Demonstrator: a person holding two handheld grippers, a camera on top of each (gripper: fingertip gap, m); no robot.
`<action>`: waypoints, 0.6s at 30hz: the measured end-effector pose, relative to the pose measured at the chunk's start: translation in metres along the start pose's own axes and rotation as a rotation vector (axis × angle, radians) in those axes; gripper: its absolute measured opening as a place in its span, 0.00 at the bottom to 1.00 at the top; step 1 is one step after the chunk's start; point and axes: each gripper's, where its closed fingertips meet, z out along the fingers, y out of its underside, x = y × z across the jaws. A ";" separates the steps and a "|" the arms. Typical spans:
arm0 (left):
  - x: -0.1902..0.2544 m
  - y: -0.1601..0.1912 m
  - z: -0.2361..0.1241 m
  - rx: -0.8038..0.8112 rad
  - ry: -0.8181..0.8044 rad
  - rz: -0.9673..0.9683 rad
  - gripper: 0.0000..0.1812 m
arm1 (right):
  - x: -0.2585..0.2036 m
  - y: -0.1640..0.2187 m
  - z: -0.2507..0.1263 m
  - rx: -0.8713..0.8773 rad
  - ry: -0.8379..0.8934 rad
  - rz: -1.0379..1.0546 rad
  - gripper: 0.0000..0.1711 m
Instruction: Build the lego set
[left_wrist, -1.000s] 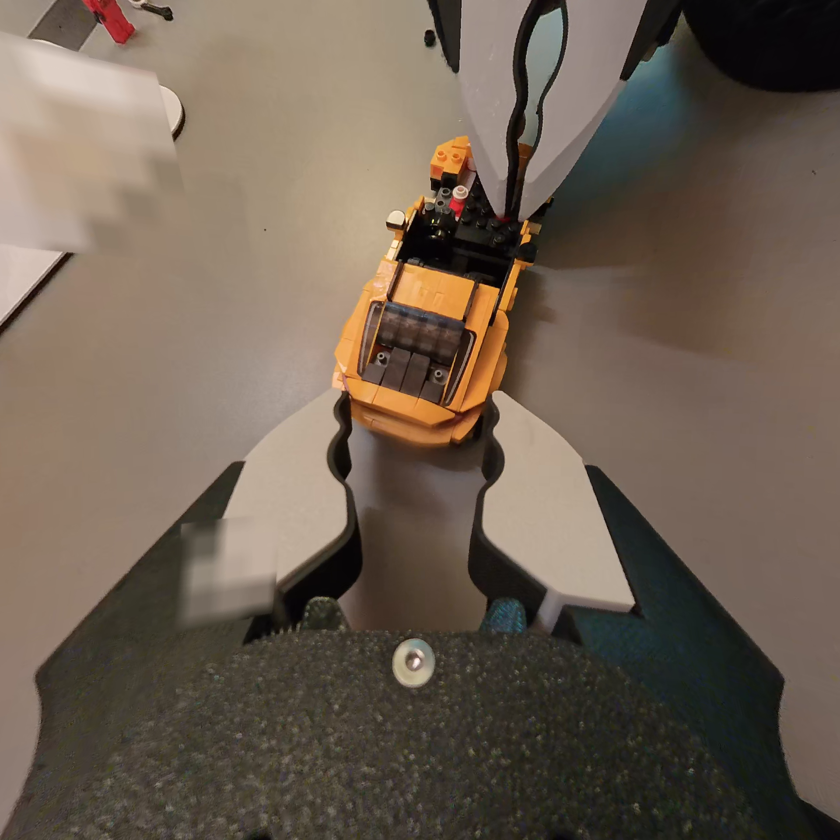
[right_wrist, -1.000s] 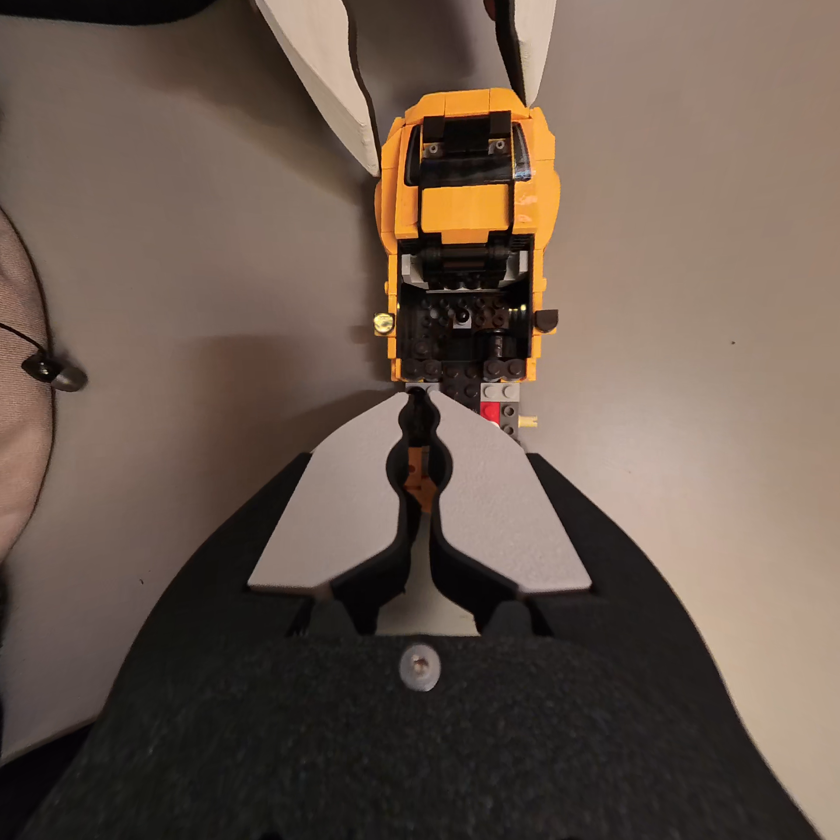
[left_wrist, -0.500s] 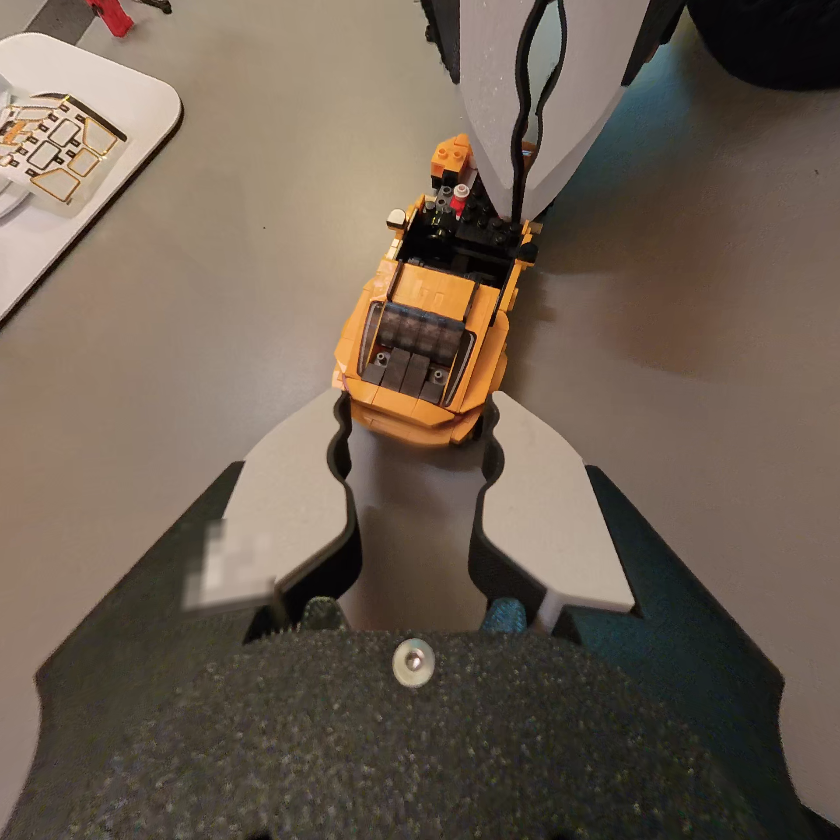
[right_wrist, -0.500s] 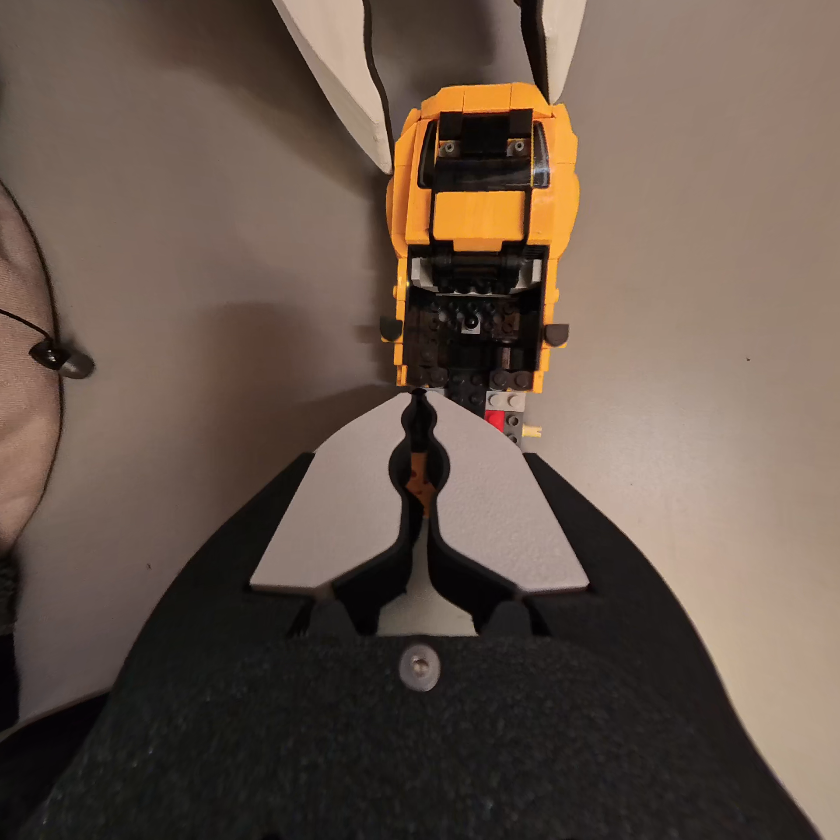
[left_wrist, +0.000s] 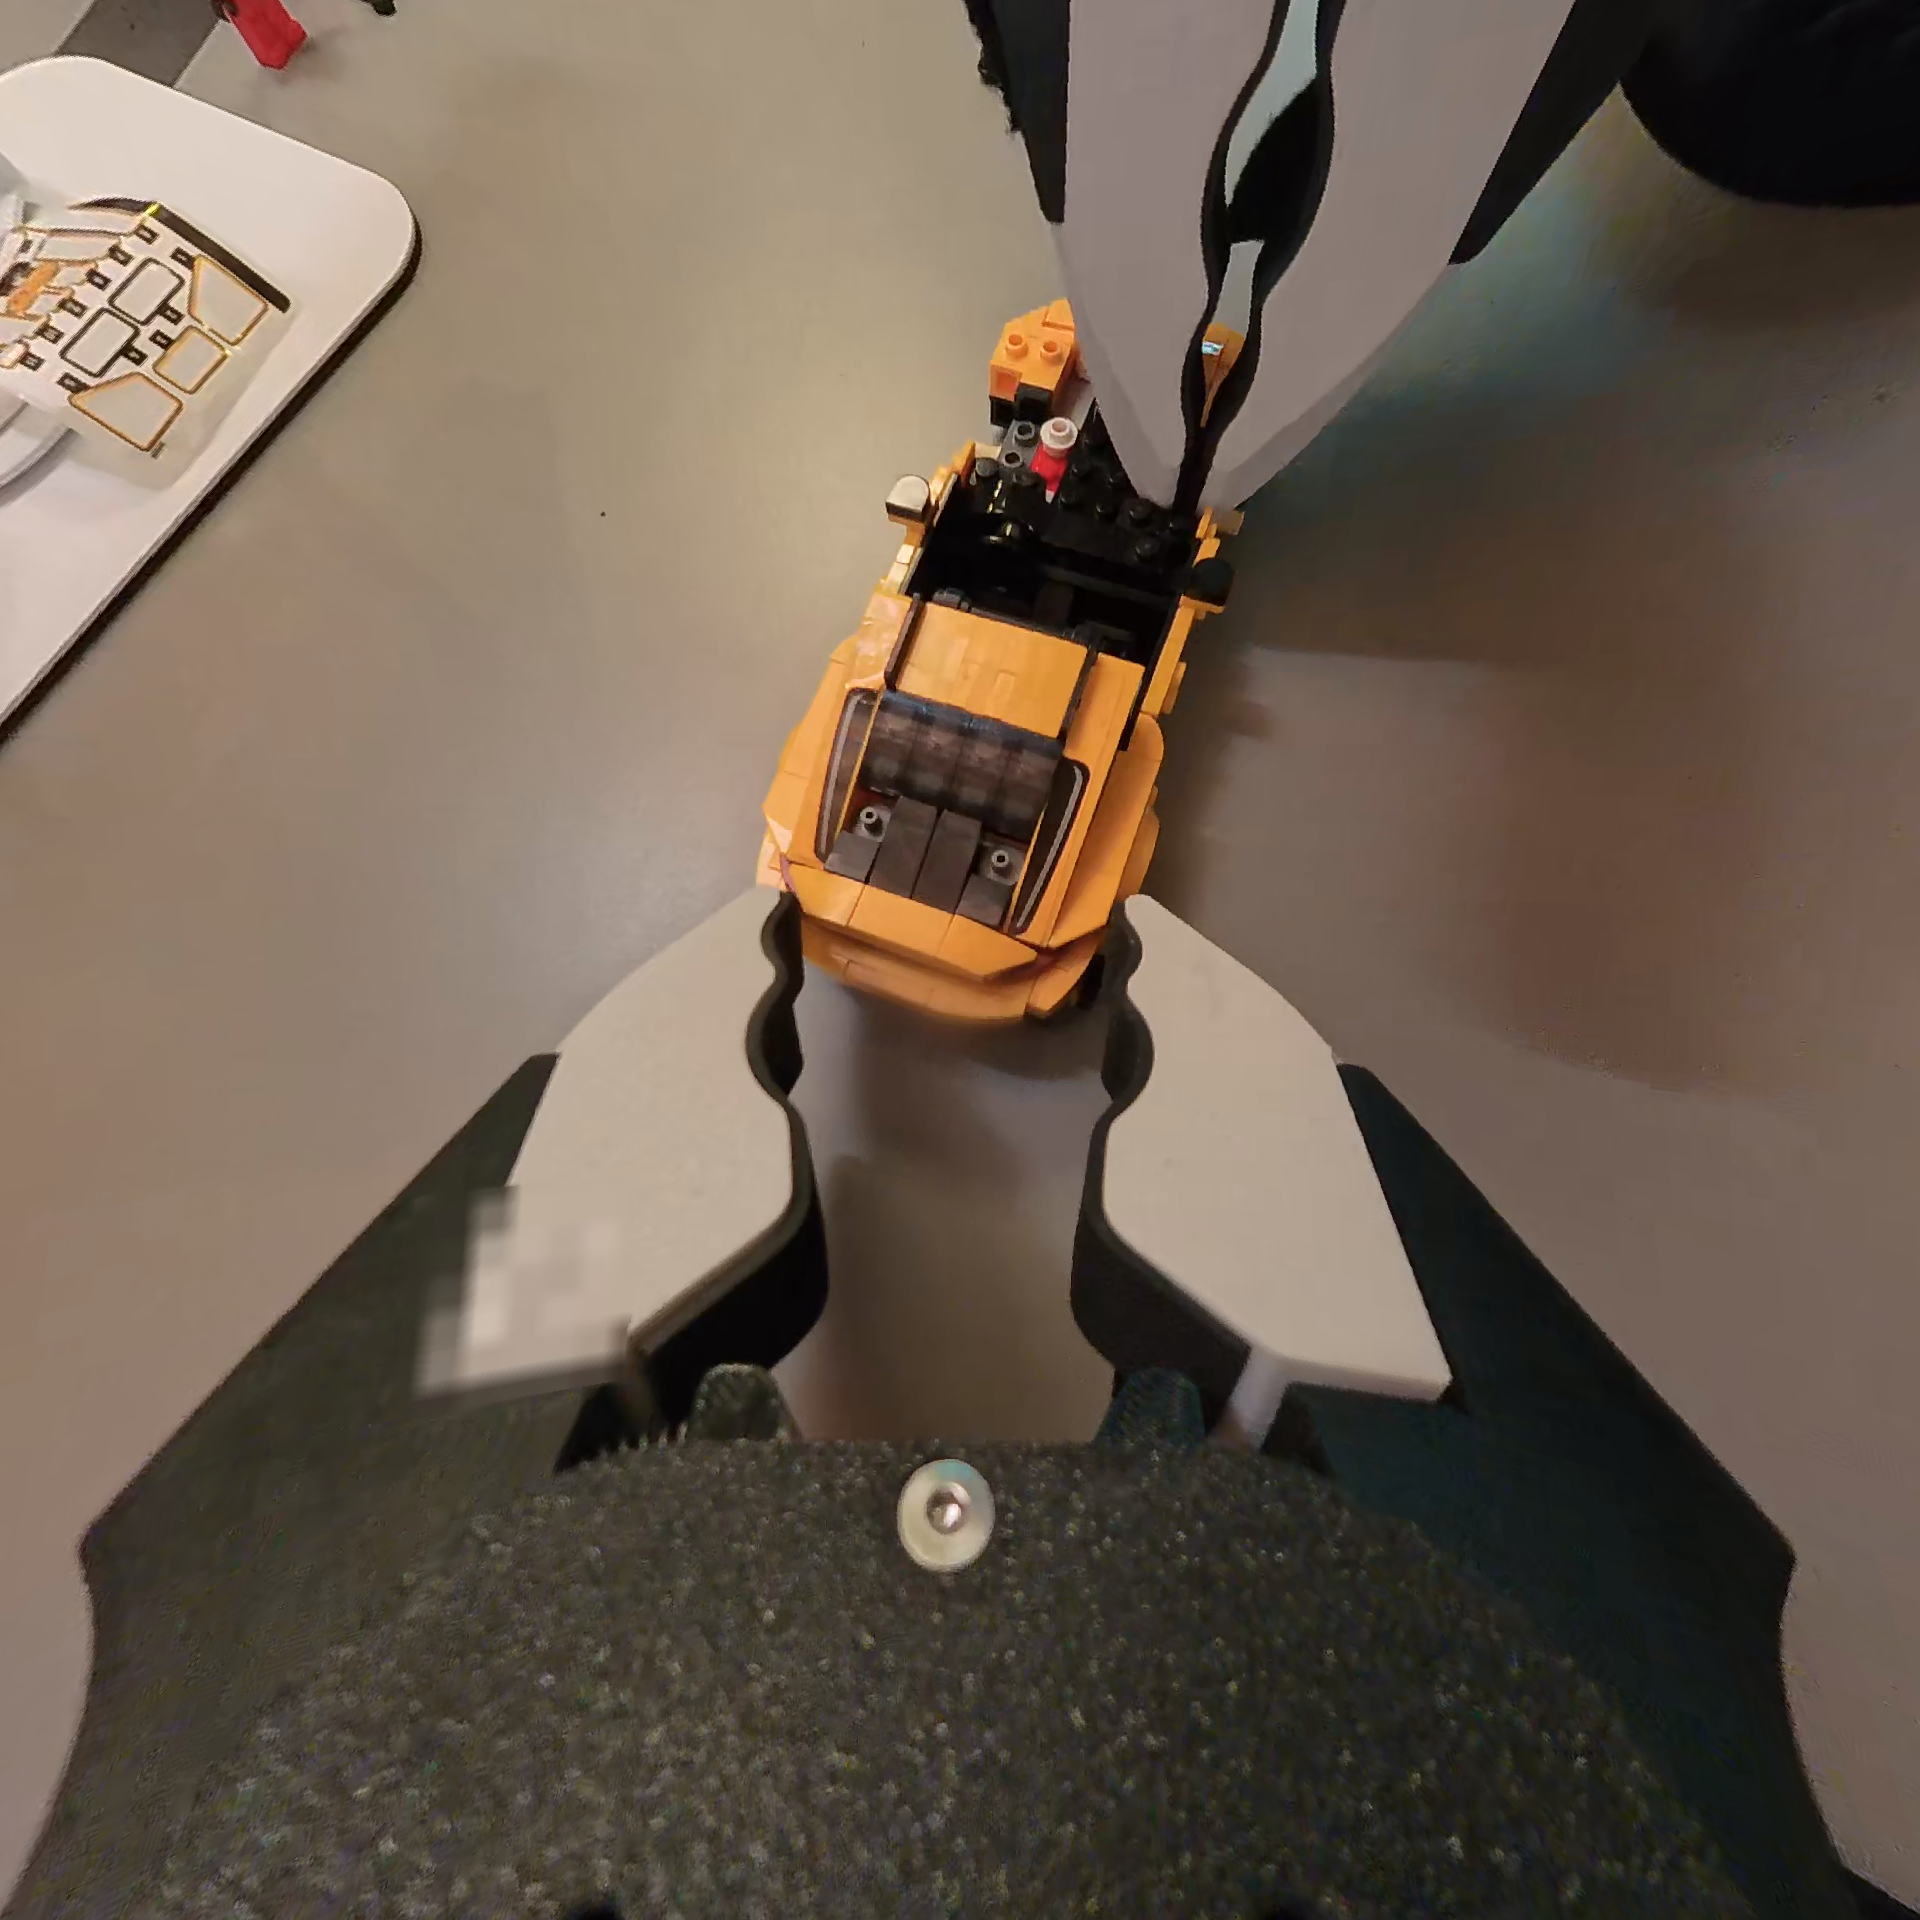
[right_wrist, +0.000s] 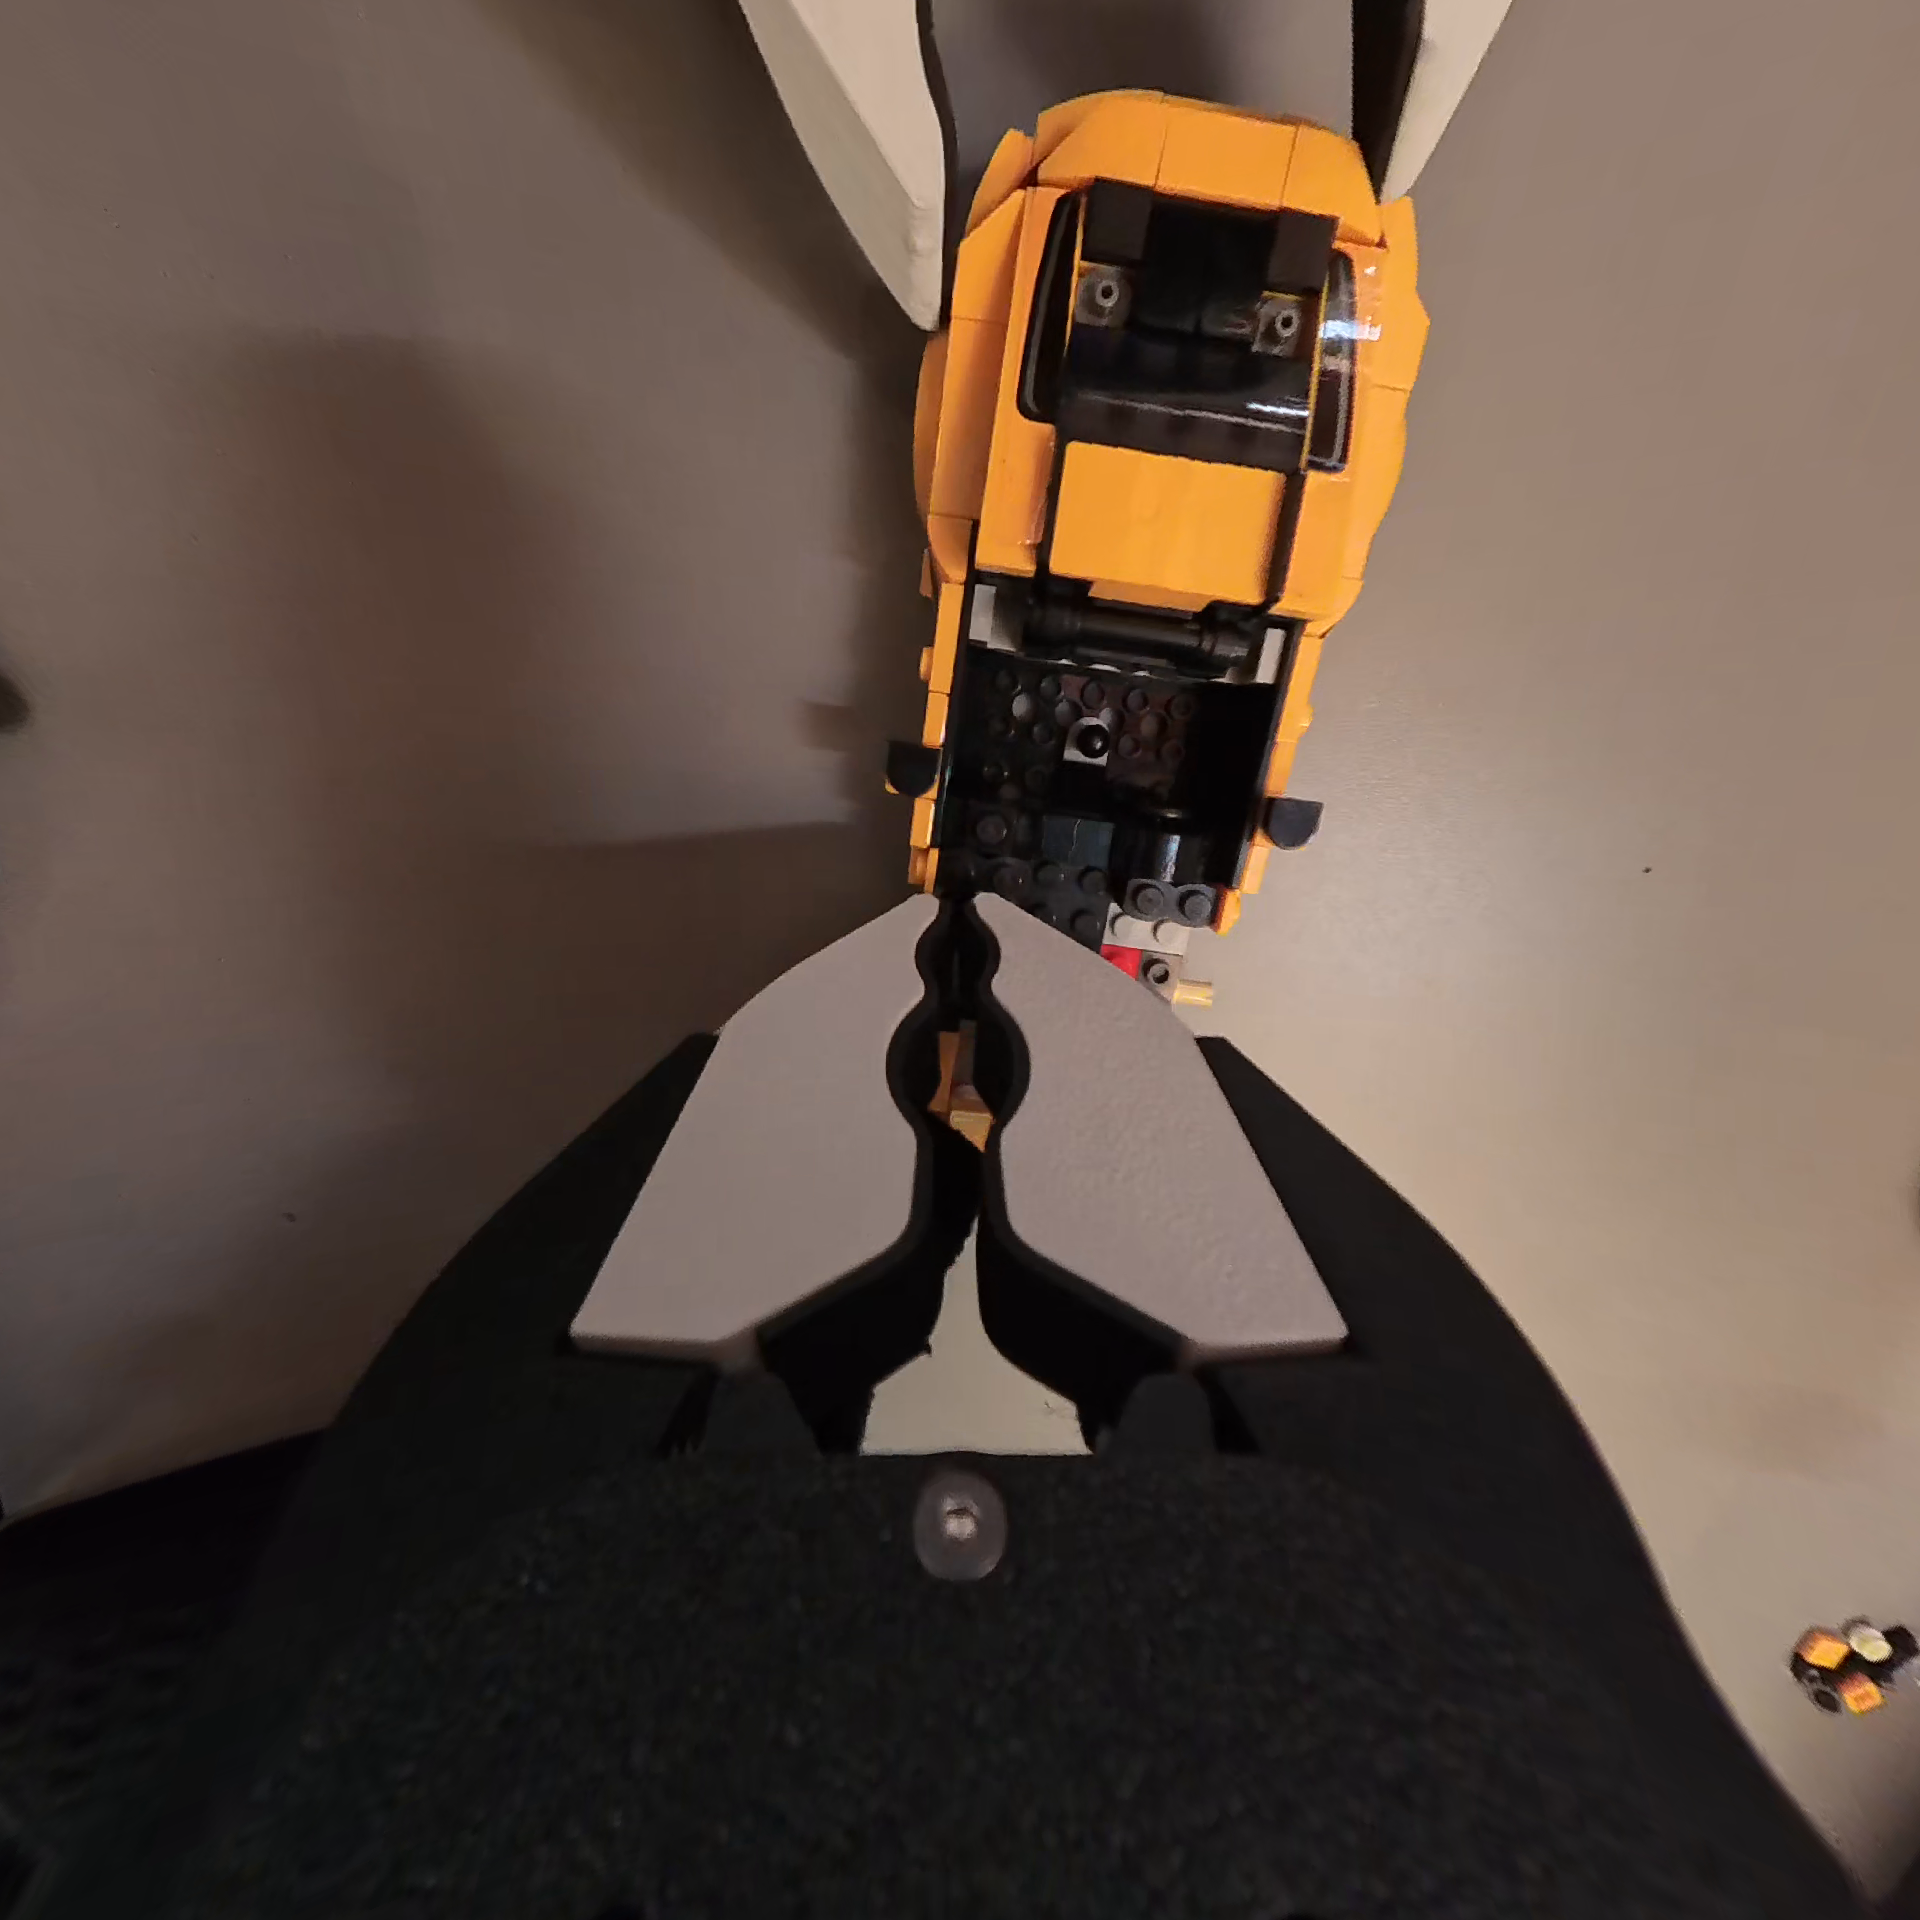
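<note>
An orange Lego car stands on the grey table, its black studded open end toward the right gripper. My left gripper has a finger on each side of the car's closed orange end and holds it. Its fingers also show at the top of the right wrist view, beside the car. My right gripper is shut on a small orange piece, with its tips at the edge of the car's open end. In the left wrist view it comes down from the top onto that end.
A white tray with a sticker sheet lies at the far left. A red piece lies beyond it. A small pile of loose pieces sits at the right. A dark object fills the far right corner. Tip to tip, the grippers are about 10 cm apart.
In the right wrist view the car has come closer and looms larger, with the tips staying at its open end. The left gripper keeps its hold on the car.
</note>
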 end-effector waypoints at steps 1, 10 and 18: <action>0.000 0.000 0.000 0.000 0.000 0.000 0.30 | 0.000 0.000 0.000 -0.004 -0.002 -0.004 0.00; 0.000 0.000 0.000 -0.002 -0.001 -0.008 0.31 | 0.000 0.000 0.001 -0.034 0.002 -0.030 0.00; 0.000 0.000 0.000 -0.002 -0.004 -0.008 0.31 | 0.000 0.000 0.001 -0.035 0.004 -0.021 0.00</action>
